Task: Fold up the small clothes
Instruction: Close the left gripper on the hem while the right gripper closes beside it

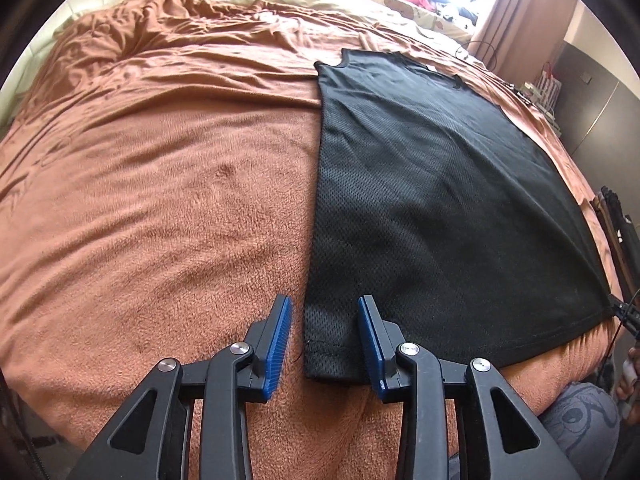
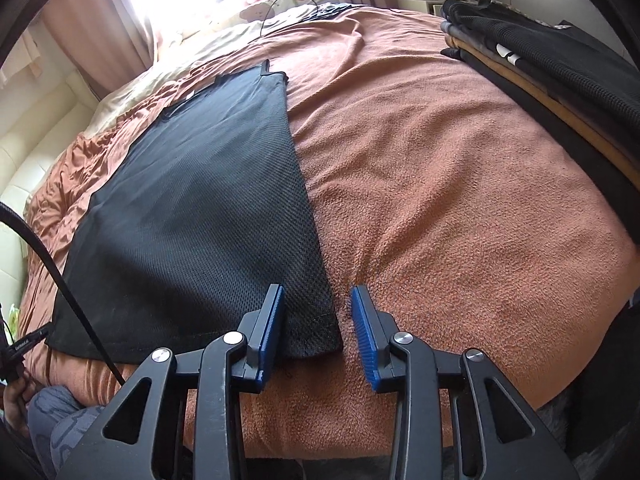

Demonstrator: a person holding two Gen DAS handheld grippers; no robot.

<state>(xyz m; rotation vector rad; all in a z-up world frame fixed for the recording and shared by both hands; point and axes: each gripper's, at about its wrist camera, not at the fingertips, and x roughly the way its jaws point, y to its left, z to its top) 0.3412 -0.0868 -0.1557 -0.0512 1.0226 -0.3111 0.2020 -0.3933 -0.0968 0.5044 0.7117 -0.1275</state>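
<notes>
I see a black mesh shirt [image 1: 432, 200] lying flat on a bed covered by a rust-orange blanket [image 1: 160, 200]. In the left wrist view the shirt fills the right half of the frame, its neckline toward the top and its hem toward the bottom. My left gripper [image 1: 324, 344] stands wide open at the bottom centre, its blue pads on either side of the shirt's near left hem corner, gripping nothing.

In the right wrist view the same shirt [image 2: 200, 220] takes up the left half of the frame. My right gripper [image 2: 318, 334] is also spread open and empty, with the left pad over the shirt's near right hem corner and the right pad over bare blanket [image 2: 460, 220]. A stack of folded clothes [image 2: 540, 64] sits on the bed in the upper right of that frame, well apart from the shirt. A black cable [image 2: 60, 280] crosses the lower left.
</notes>
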